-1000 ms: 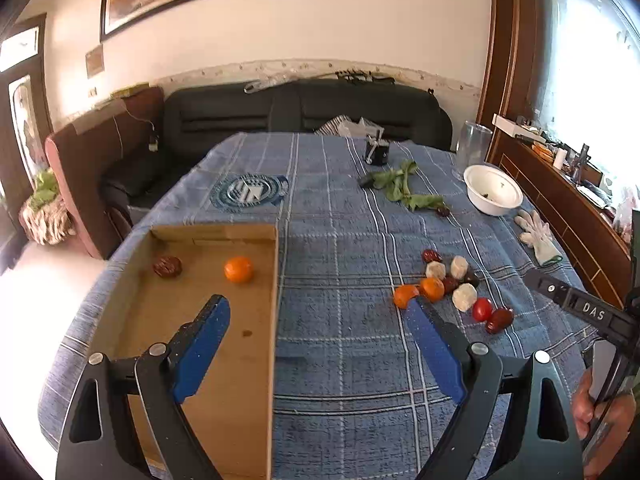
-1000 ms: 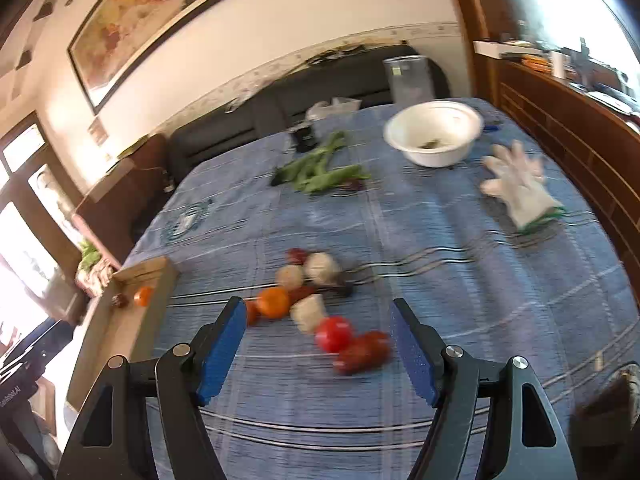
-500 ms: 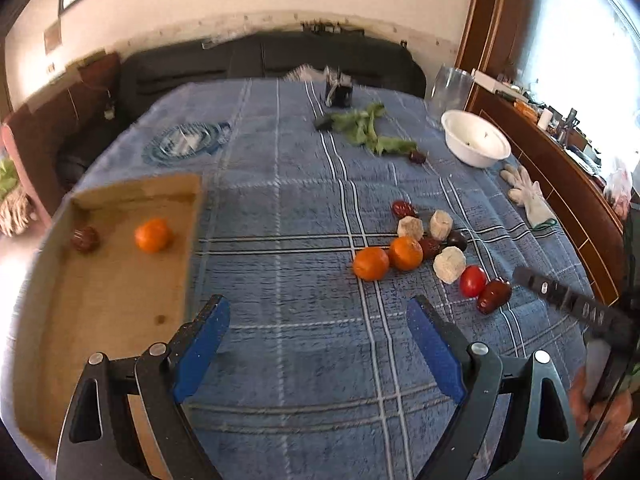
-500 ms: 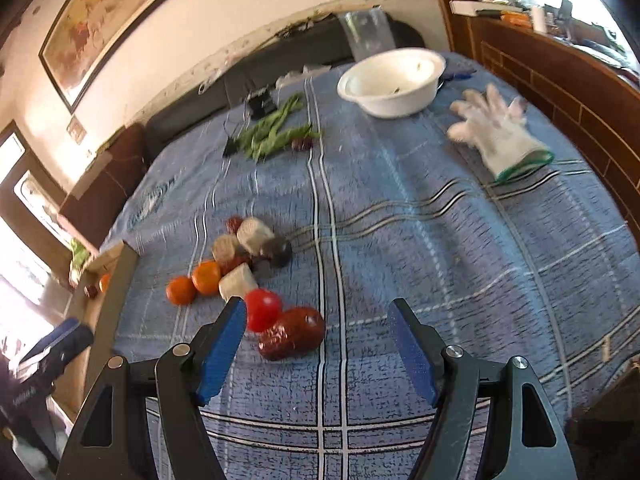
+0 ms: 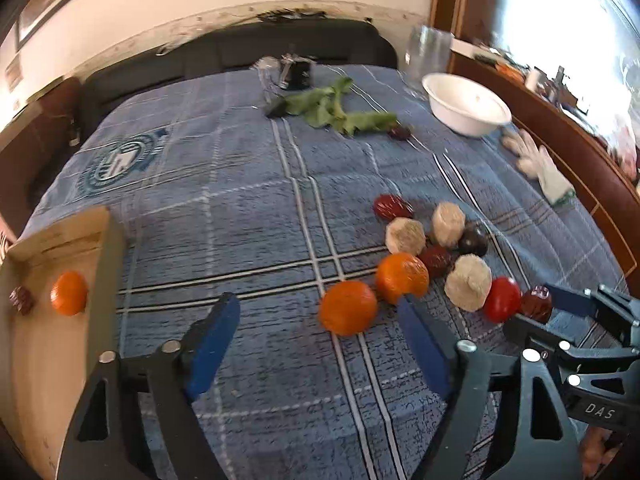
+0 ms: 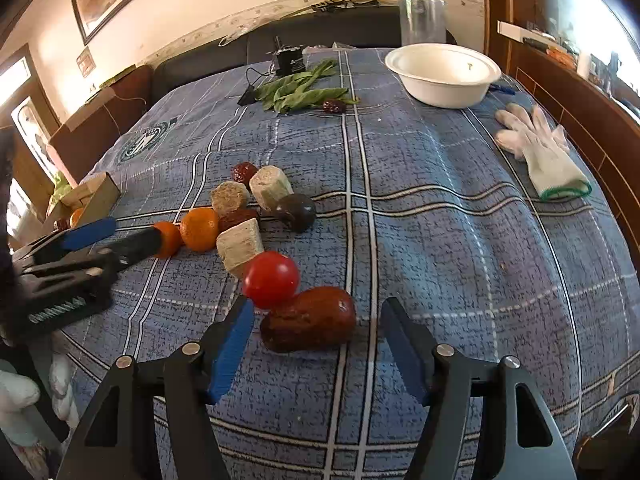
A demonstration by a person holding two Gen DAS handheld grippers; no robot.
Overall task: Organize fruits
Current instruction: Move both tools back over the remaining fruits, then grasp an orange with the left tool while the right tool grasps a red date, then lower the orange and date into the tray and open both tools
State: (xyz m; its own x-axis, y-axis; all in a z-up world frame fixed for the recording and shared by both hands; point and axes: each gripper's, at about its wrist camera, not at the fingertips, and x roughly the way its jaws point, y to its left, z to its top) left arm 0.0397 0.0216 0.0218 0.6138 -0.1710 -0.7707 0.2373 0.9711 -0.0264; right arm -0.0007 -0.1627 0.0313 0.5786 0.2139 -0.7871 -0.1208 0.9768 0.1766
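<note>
Gaping wide, the left tool (image 5: pixel 318 338) hovers just short of the nearer orange (image 5: pixel 348 307), beside the fruit cluster on the counter (image 5: pixel 248 216); a cardboard tray (image 5: pixel 105 256) sits left. In the right view, the right tool (image 6: pixel 316 338) brackets the brown date (image 6: pixel 310 318), spread wide, with the tomato (image 6: pixel 272 279) touching it.

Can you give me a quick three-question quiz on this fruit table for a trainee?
1. True or false: the right claw is already shut on the long brown fruit.
2. Multiple choice: which fruit lies nearest the left claw? A) the red tomato B) the nearer orange C) the dark fruit beside the leaves
3. Fill in: the cardboard tray holds one orange and one dark ____ fruit.

Key: 1 false, it is open with the fruit between its fingers; 2 B; 3 red.
</note>
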